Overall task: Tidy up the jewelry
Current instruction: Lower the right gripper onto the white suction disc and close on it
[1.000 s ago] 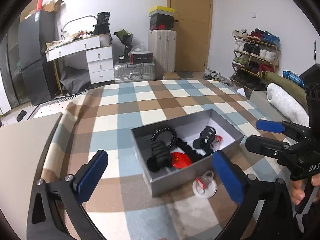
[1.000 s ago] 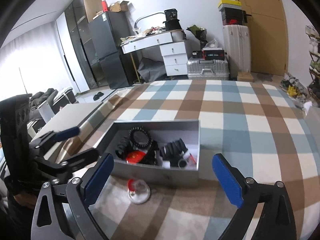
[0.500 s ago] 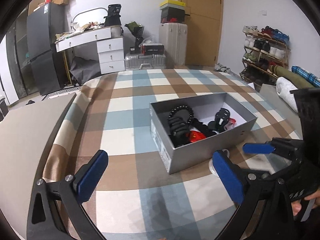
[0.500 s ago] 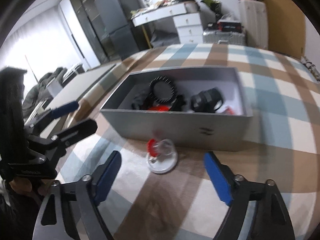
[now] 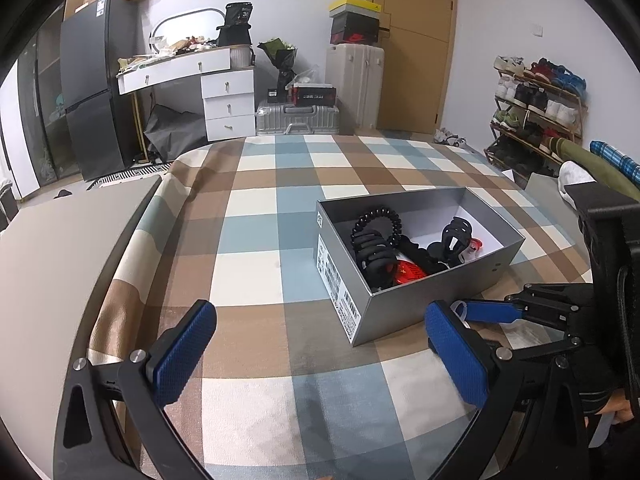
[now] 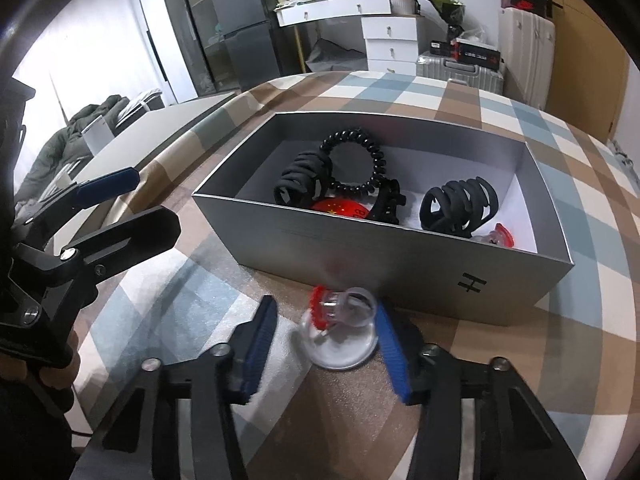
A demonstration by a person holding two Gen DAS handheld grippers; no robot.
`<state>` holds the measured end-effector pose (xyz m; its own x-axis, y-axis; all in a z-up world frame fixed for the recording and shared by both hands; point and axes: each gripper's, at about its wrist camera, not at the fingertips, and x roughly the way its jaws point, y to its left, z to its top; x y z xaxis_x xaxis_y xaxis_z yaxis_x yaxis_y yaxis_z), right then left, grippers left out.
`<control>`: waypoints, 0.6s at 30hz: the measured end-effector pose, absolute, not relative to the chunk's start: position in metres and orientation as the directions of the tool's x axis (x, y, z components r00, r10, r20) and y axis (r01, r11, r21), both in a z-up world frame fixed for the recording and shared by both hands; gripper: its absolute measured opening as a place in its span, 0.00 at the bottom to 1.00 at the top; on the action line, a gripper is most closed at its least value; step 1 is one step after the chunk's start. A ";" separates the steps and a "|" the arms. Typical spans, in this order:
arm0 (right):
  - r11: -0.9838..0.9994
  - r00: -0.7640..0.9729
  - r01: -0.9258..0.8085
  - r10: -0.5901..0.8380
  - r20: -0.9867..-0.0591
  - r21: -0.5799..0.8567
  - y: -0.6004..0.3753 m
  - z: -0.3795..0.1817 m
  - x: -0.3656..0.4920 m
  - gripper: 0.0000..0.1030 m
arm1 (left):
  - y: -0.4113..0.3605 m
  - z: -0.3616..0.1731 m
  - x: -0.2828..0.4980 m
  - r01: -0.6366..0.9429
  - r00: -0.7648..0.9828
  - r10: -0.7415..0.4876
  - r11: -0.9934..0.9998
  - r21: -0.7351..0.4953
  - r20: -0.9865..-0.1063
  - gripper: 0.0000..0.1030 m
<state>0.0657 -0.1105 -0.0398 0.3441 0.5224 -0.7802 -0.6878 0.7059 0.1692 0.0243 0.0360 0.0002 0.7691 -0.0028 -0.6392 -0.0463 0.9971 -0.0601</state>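
A grey open box (image 6: 400,250) (image 5: 440,296) sits on the checked tablecloth. It holds black hair claws (image 6: 460,204), a black spiral hair tie (image 6: 356,164) and a red item (image 6: 340,209). A clear plastic ring case with a red part (image 6: 340,326) lies on the cloth just in front of the box. My right gripper (image 6: 326,344) is open, its blue pads on either side of the case, not touching. My left gripper (image 5: 320,356) is wide open and empty, left of the box.
The bed's left edge (image 5: 120,248) drops off beside a grey surface (image 5: 60,240). Beyond the bed stand a white dresser (image 5: 224,96), suitcases (image 5: 352,80), a door and a shoe rack (image 5: 536,104).
My right gripper has moved forward and down to straddle the clear case, its jaws narrower than before. My left gripper has drawn back and swung left of the box.
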 end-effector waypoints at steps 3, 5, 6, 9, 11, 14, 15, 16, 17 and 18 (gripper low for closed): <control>0.711 0.355 -0.686 0.511 -0.782 0.153 -0.112 -0.040 0.066 0.29 | 0.035 0.000 0.024 -0.042 0.767 -0.008 0.997 -0.062 -0.641 0.99; 0.706 0.360 -0.691 0.522 -0.773 0.155 -0.115 -0.037 0.064 0.28 | 0.033 0.000 0.024 -0.037 0.766 -0.011 0.997 -0.060 -0.643 0.99; 0.702 0.366 -0.696 0.530 -0.765 0.154 -0.118 -0.034 0.062 0.28 | 0.032 0.000 0.024 -0.033 0.765 -0.013 0.998 -0.059 -0.644 0.99; 0.694 0.376 -0.701 0.556 -0.741 0.164 -0.127 -0.025 0.058 0.28 | 0.028 -0.002 0.026 -0.016 0.755 -0.027 0.998 -0.060 -0.655 0.99; 0.695 0.373 -0.690 0.580 -0.724 0.201 -0.139 -0.020 0.060 0.28 | 0.024 -0.004 0.027 -0.001 0.746 -0.043 0.998 -0.066 -0.664 0.99; 0.710 0.395 -0.670 0.588 -0.706 0.217 -0.154 -0.013 0.062 0.28 | 0.015 -0.007 0.027 0.035 0.729 -0.069 0.997 -0.064 -0.681 0.99; 0.714 0.402 -0.664 0.590 -0.700 0.221 -0.158 -0.011 0.063 0.28 | 0.011 -0.009 0.028 0.050 0.719 -0.079 0.997 -0.061 -0.690 0.99; 0.718 0.405 -0.658 0.592 -0.696 0.228 -0.164 -0.009 0.065 0.28 | 0.007 -0.010 0.028 0.064 0.709 -0.088 0.996 -0.060 -0.700 0.99; 0.724 0.413 -0.650 0.593 -0.692 0.233 -0.169 -0.008 0.067 0.28 | 0.001 -0.013 0.030 0.090 0.691 -0.104 0.994 -0.058 -0.716 0.99; 0.729 0.419 -0.643 0.592 -0.689 0.236 -0.172 -0.007 0.067 0.28 | -0.004 -0.015 0.031 0.108 0.679 -0.115 0.993 -0.057 -0.725 0.99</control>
